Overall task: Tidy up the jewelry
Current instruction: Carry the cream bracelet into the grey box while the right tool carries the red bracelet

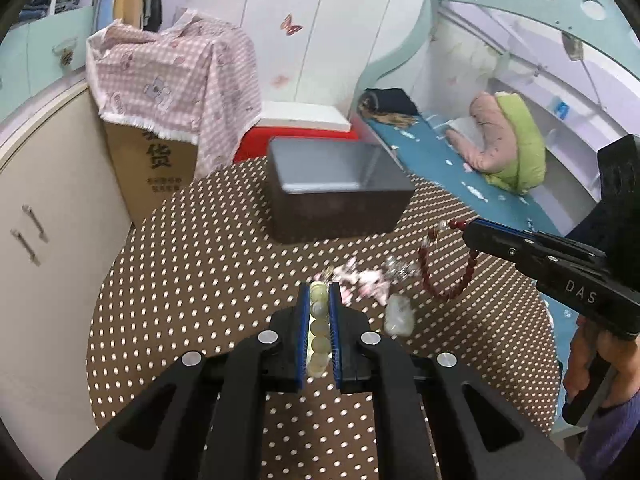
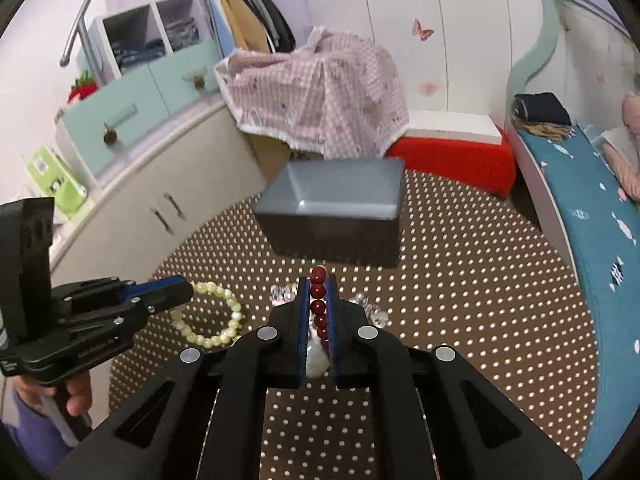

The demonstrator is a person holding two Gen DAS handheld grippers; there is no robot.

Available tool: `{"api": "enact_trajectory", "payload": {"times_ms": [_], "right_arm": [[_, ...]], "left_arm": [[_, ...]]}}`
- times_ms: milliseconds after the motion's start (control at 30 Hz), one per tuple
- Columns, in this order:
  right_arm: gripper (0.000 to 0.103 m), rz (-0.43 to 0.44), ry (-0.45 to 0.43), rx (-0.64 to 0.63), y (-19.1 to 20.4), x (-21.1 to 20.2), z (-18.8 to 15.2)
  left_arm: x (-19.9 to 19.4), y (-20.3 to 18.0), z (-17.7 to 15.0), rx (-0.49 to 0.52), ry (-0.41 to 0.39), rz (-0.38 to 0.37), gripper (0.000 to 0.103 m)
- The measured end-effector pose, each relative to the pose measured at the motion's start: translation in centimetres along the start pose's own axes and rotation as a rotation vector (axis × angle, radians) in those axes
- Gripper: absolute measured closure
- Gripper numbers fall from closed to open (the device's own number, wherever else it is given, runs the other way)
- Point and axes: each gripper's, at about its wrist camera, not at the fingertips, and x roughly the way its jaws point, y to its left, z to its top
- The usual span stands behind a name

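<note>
Left tongs (image 1: pixel 319 300) clamped on cream bracelet (image 2: pixel 216 316), right tongs (image 2: pixel 319 284) gripping red bracelet (image 1: pixel 444 276) — grey box (image 1: pixel 336 184) beyond

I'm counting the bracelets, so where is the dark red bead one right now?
The red bead bracelet is clamped in the right gripper, hanging above the dotted tablecloth, in front of the grey box.

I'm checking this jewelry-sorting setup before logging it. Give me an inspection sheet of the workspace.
Surface: round table under a brown dotted cloth.
Job's things: cream bead bracelet and red bead bracelet, each gripped; open grey box behind; pink and clear pieces loose on the cloth.
Clutter: nothing seen beyond the jewelry.
Grippers: left gripper shut on cream beads; right gripper shut on red beads.
Cables: nothing seen.
Surroundings: cardboard box under a pink checked cloth, cabinet, bed.
</note>
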Motion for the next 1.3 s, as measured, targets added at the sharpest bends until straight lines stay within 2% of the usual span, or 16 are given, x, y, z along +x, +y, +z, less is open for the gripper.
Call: {"api": "enact_trajectory", "payload": {"times_ms": [233, 467, 733, 867, 1033, 1300], "right_arm": [[0.095, -0.005, -0.035, 0.008, -0.7, -1.3, 2.3], [0.095, 0.001, -0.074, 0.038, -1.1, -0.8, 6.2], [0.095, -0.056, -0.121, 0.071, -1.2, 2.3, 10.3], [0.094, -0.080, -0.093, 0.077, -1.2, 4.9, 10.5], [0.094, -0.105, -0.034, 0.085, -1.5, 8.0, 9.2], [0.094, -0.142, 0.012, 0.126, -3.3, 9.9, 7.2]], "left_arm": [[-1.0, -1.1, 3.6, 0.040, -0.036, -0.050, 0.095], [-1.0, -1.9, 8.4, 0.071, -0.079, -0.062, 0.095], [3.9, -1.3, 13.3, 0.050, -0.061, -0.017, 0.095], [7.0, -0.8, 13.6, 0.039, -0.018, 0.013, 0.095], [9.8, -0.1, 12.2, 0.033, 0.053, 0.064, 0.095], [10.6, 0.6, 11.0, 0.044, 0.085, 0.112, 0.095]]}}
